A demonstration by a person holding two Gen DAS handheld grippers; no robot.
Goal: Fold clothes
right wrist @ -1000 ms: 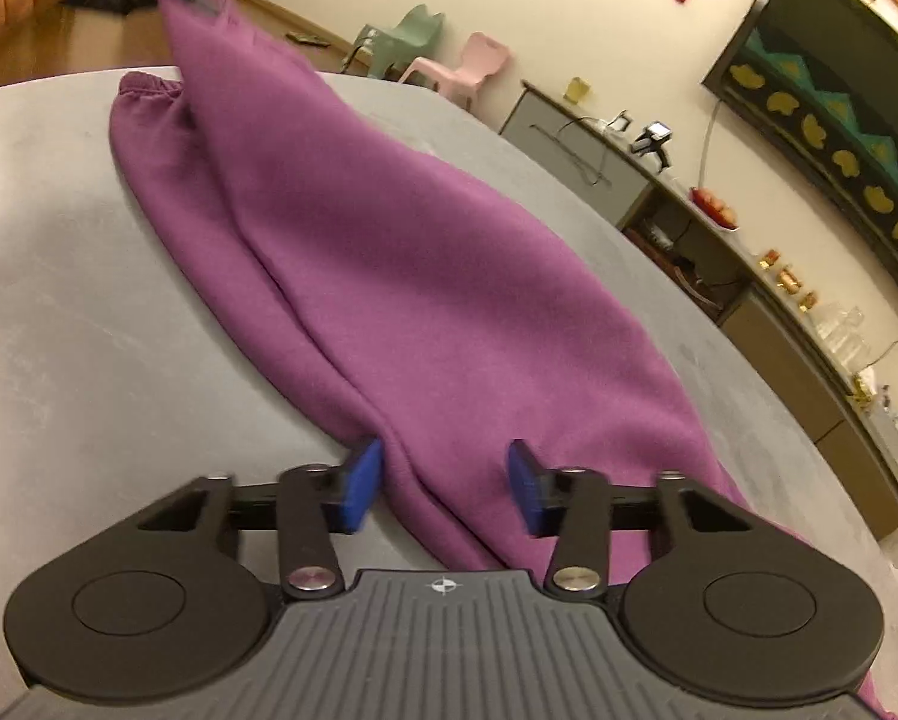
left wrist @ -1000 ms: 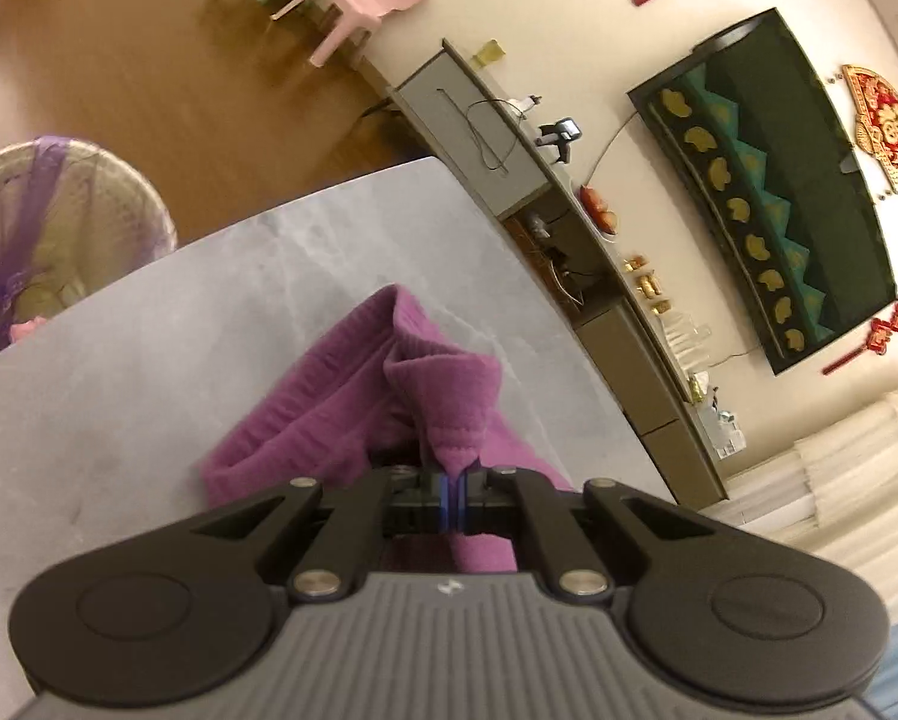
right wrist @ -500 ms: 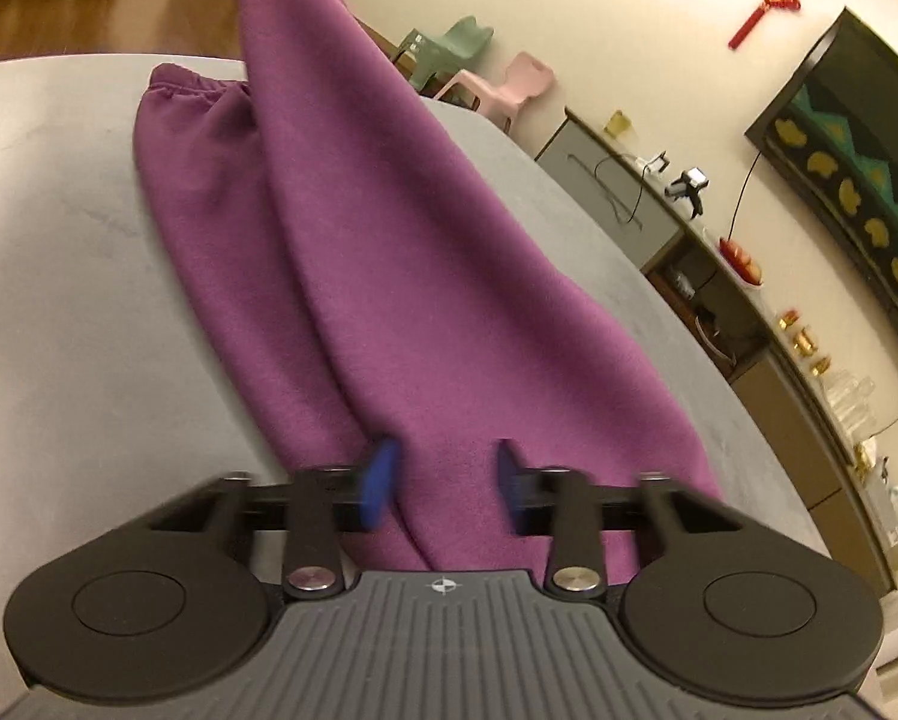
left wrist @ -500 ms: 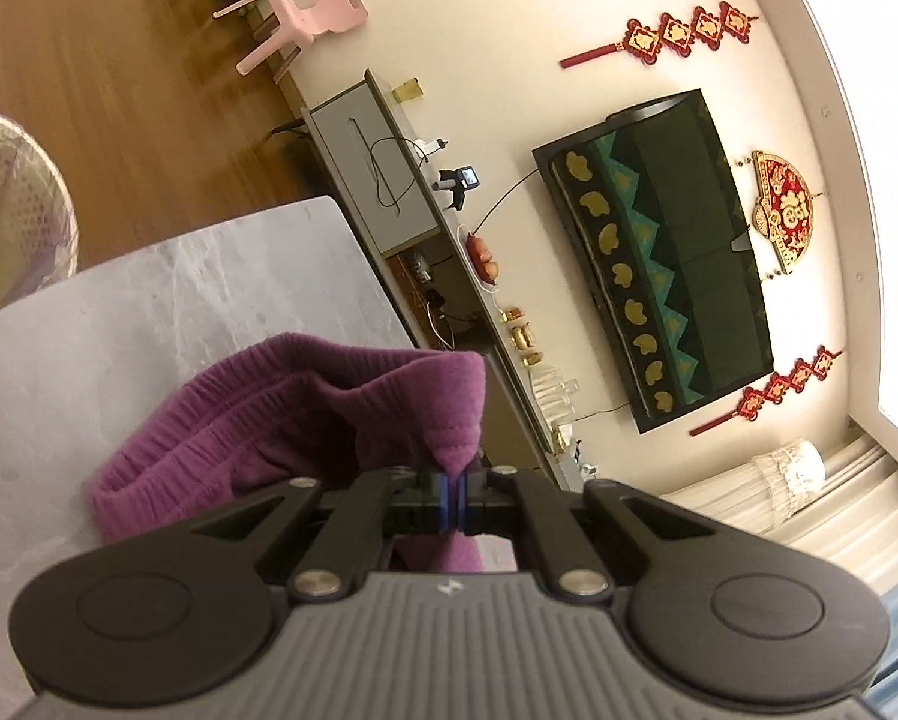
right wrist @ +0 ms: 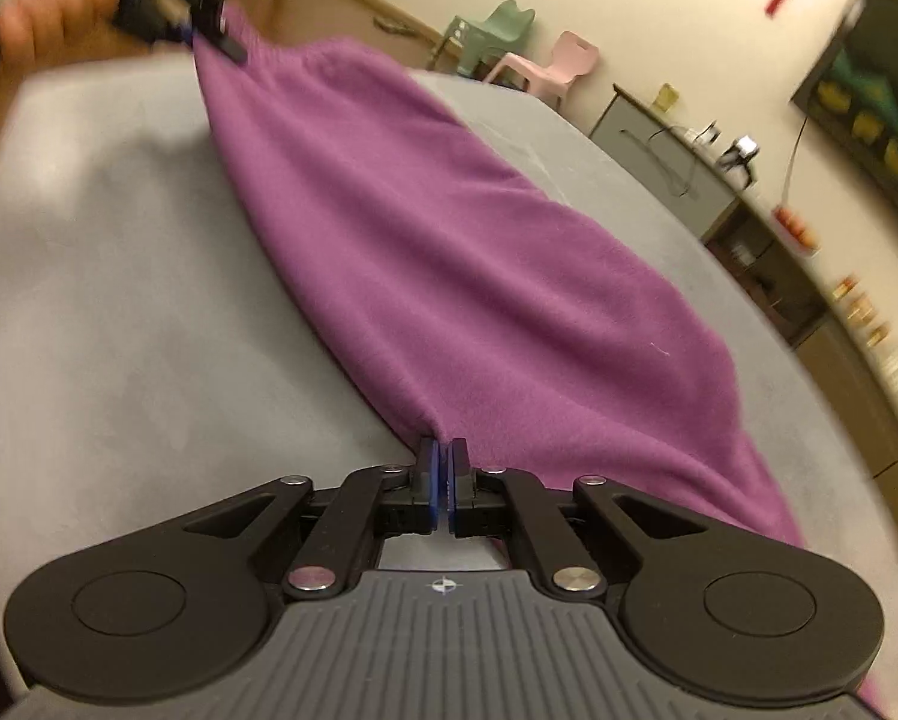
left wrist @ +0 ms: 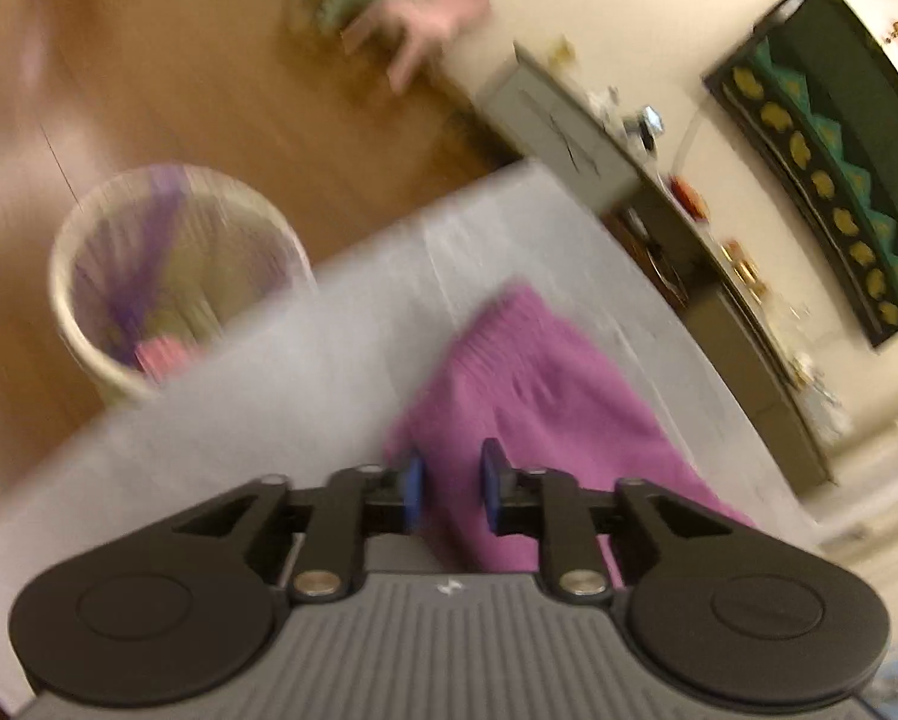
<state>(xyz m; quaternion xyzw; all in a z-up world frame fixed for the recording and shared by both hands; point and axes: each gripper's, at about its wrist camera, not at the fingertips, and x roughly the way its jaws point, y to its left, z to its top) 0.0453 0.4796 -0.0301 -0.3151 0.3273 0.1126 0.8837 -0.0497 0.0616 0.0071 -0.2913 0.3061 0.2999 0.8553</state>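
Purple garment point(right wrist: 460, 252) is lying stretched along the counter point(right wrist: 119, 312): right hand-held gripper point(right wrist: 443, 480) is pinching its near edge taut, while left hand-held gripper point(left wrist: 449, 483) is opening, releasing the waistband end.

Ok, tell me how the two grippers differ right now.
The left gripper is opening, its pads apart with the purple garment lying between them; the right gripper is shut, pinching the garment's edge. Both are black with blue pads and point down at the grey table.

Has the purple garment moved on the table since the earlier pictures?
Yes. The purple garment, earlier lifted in a bunch, now lies flatter on the grey table.
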